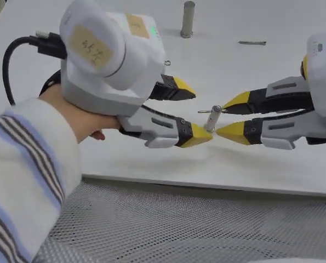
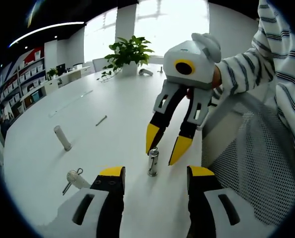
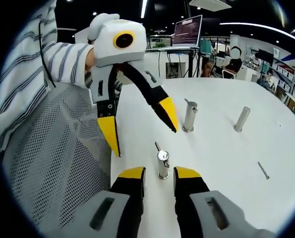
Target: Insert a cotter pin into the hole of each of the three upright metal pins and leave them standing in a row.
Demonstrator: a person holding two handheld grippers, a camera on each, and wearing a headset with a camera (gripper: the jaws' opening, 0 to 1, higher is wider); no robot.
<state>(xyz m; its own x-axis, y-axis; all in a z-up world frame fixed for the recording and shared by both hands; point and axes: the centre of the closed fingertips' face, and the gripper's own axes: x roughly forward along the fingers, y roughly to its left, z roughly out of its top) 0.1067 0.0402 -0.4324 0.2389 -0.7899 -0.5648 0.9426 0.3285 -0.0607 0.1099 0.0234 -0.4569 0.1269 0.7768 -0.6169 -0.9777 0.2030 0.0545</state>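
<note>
Near the front edge of the white bench (image 1: 152, 159), the short silver upright metal pin (image 3: 162, 164) stands right between both tools. The left hand-held gripper (image 3: 144, 140) has its yellow-tipped jaws wide apart and holds nothing. The right hand-held gripper (image 1: 220, 120) is spread too, one jaw on each side of the pin, and I can't tell if either tip touches it.

A thin wire cotter pin (image 1: 205, 111) sits through the hole near the top, so I reckon this step is about seating it fully. How I'd do it: steady the metal pin low down with one hand-held gripper so it can't tip. Then nudge the cotter straight along the hole's line with the other, no downward shove.

The metal pin's long axis is vertical, straight up off the bench. The cotter runs crosswise, roughly level, its visible end poking toward the left hand-held gripper.

Farther back there's a second metal pin (image 3: 189, 116) with a cotter in it, a bare grey metal pin (image 3: 242, 119), and a loose cotter pin (image 3: 262, 170) lying flat.
</note>
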